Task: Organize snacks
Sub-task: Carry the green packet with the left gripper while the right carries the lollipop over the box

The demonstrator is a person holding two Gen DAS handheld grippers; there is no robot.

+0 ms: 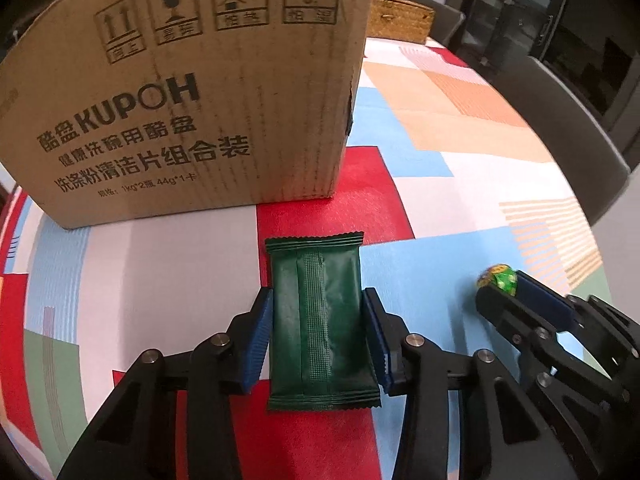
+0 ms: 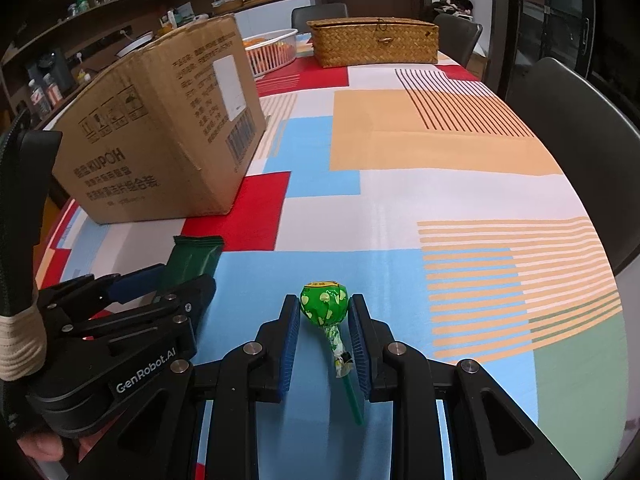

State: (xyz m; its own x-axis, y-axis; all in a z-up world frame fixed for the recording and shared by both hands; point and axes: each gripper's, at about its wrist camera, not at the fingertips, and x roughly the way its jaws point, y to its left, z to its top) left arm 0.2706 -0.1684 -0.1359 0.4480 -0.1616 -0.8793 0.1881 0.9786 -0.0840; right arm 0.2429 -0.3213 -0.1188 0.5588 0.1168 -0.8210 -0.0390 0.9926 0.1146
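Observation:
A dark green snack packet (image 1: 320, 320) lies on the patterned tablecloth, seam side up. My left gripper (image 1: 318, 300) straddles it, both blue pads touching its long edges. The packet also shows in the right wrist view (image 2: 192, 258). A green-wrapped lollipop (image 2: 324, 304) with a green stick lies between the pads of my right gripper (image 2: 325, 306), which press against its head. The lollipop head also shows in the left wrist view (image 1: 498, 278), at the tip of the right gripper (image 1: 500, 292). A cardboard box (image 1: 180, 92) stands just behind the packet.
The cardboard box (image 2: 160, 132) stands at the left of the table. A woven lidded basket (image 2: 374, 42) and a white basket (image 2: 272, 50) stand at the far end. Dark chairs (image 2: 576, 136) line the right table edge.

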